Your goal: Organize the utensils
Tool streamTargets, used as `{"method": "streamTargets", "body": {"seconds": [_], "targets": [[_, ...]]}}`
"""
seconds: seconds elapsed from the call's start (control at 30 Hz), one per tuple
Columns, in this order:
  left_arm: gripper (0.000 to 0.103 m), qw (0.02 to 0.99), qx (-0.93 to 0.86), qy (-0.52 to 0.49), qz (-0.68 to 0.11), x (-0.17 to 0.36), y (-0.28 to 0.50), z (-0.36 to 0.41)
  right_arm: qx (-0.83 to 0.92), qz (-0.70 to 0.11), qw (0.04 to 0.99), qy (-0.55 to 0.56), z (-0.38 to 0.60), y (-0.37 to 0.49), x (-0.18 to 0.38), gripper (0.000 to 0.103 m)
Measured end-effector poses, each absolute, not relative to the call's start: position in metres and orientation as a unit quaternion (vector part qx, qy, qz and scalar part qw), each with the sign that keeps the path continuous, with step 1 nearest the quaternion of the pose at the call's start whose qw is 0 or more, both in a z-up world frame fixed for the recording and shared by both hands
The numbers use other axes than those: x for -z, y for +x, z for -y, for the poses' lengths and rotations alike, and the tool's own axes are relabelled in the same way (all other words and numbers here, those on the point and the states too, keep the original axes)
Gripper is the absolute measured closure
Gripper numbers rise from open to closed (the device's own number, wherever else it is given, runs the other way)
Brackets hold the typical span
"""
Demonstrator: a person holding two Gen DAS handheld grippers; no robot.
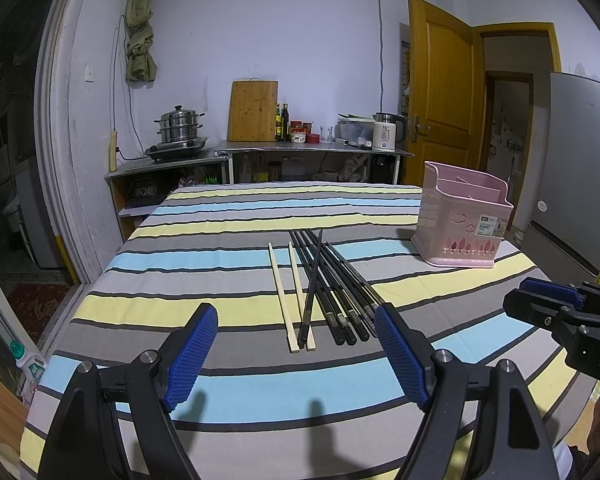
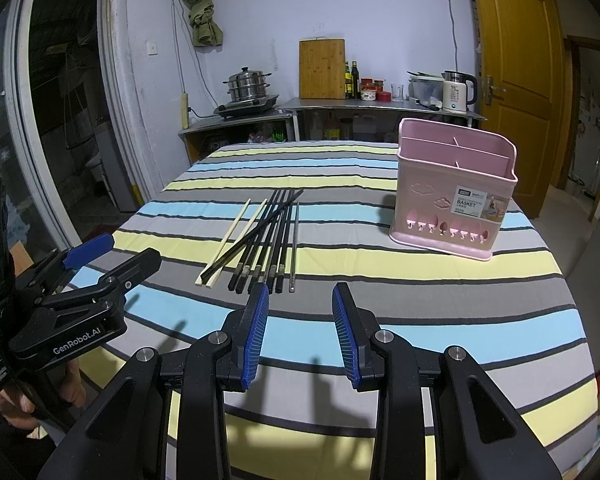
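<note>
Two tongs hover over the striped tablecloth (image 2: pixel 420 280), and I see both holding nothing: my left gripper (image 1: pixel 296 356) spread wide, my right gripper (image 2: pixel 300 332) parted less. Far right stands the pink basket (image 2: pixel 456 196); mid-table, apart from it, lie black chopsticks (image 1: pixel 336 292) beside two pale chopsticks (image 1: pixel 290 296).

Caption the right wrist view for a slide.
Open right gripper faces chopsticks laid on a striped tablecloth, pink basket beyond.
</note>
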State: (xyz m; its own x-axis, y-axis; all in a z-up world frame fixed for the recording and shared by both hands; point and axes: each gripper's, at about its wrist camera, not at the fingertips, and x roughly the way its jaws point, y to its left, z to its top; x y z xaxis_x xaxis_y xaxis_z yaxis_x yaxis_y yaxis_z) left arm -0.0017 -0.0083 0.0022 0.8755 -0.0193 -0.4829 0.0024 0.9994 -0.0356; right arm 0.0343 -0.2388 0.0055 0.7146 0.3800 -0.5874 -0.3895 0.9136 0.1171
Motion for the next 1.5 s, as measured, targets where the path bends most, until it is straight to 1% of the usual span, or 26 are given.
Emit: {"method": "streamTargets", "body": {"seconds": [0.5,0.8,1.13,1.2,1.23,1.27,1.5], "targets": [[0.022,0.967,0.007,-0.016,-0.252,-0.002,-0.003,0.009,-0.208,-0.316,0.926,-0.007,0.239,0.035,-0.005,0.069],[0.022,0.963,0.017,-0.023,-0.267,0.005,0.008,0.003,-0.208,-0.321,0.924,-0.008,0.240,0.039,-0.004,0.069],[0.022,0.940,0.016,-0.049,-0.337,0.021,0.061,-0.023,-0.216,-0.336,0.917,-0.004,0.231,0.063,-0.002,0.069],[0.026,0.933,0.008,-0.055,-0.356,0.026,0.080,-0.030,-0.221,-0.339,0.914,0.000,0.228,0.071,-0.001,0.069],[0.032,0.930,0.005,-0.055,-0.363,0.028,0.088,-0.033,-0.222,-0.341,0.913,0.000,0.226,0.075,0.000,0.069],[0.035,0.928,0.004,-0.057,-0.369,0.030,0.096,-0.036,-0.223,-0.343,0.913,0.000,0.224,0.079,0.001,0.069],[0.047,0.913,0.011,-0.078,-0.401,0.042,0.148,-0.051,-0.233,-0.367,0.901,0.006,0.211,0.117,0.010,0.069]]}}
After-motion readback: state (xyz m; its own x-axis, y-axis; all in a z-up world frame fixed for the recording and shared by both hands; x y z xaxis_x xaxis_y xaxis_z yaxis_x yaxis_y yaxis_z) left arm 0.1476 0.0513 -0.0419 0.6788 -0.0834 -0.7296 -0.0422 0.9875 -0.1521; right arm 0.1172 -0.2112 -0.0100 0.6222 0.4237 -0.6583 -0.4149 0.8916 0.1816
